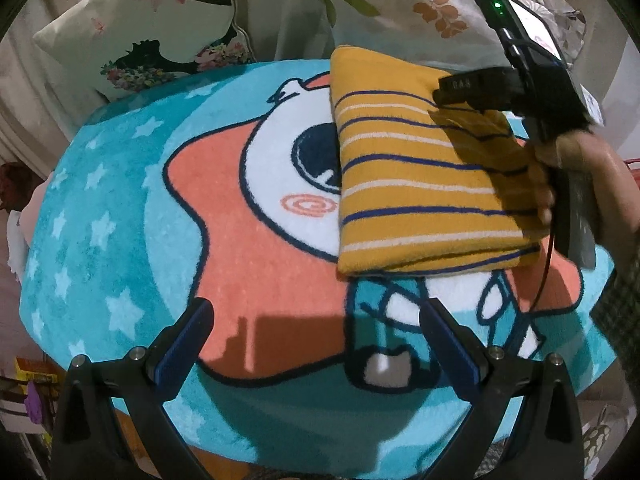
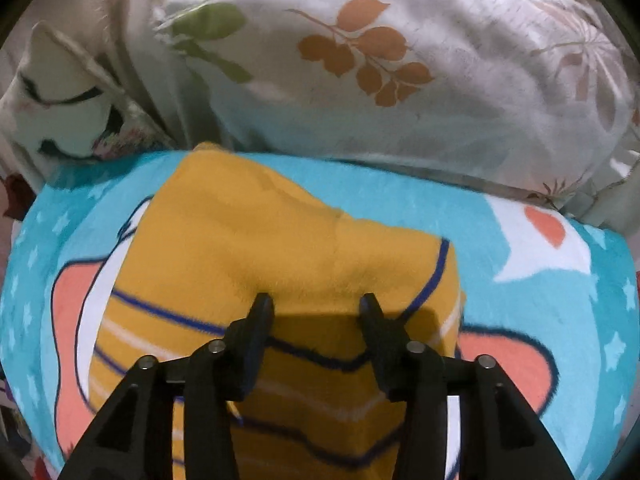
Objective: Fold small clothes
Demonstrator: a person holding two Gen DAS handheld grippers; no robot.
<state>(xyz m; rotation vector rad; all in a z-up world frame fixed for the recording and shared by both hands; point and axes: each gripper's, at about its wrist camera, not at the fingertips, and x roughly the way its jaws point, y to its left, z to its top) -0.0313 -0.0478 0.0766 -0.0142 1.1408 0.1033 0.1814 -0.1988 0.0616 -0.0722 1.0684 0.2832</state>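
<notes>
A folded mustard-yellow garment [image 1: 416,168] with blue and white stripes lies on a round blue cartoon rug [image 1: 120,220]. My left gripper [image 1: 316,312] is open and empty, held over the rug in front of the garment's near edge. My right gripper [image 2: 316,304] is open, its fingers low over the garment [image 2: 280,240], one on each side of a raised fold; I cannot tell if they touch it. In the left wrist view the right gripper [image 1: 444,90] comes in from the right, over the garment's far right part.
A white pillow with orange and green leaves [image 2: 380,80] lies behind the rug. A cushion with a black print [image 1: 160,32] stands at the back left. The rug [image 2: 560,300] ends close behind the garment.
</notes>
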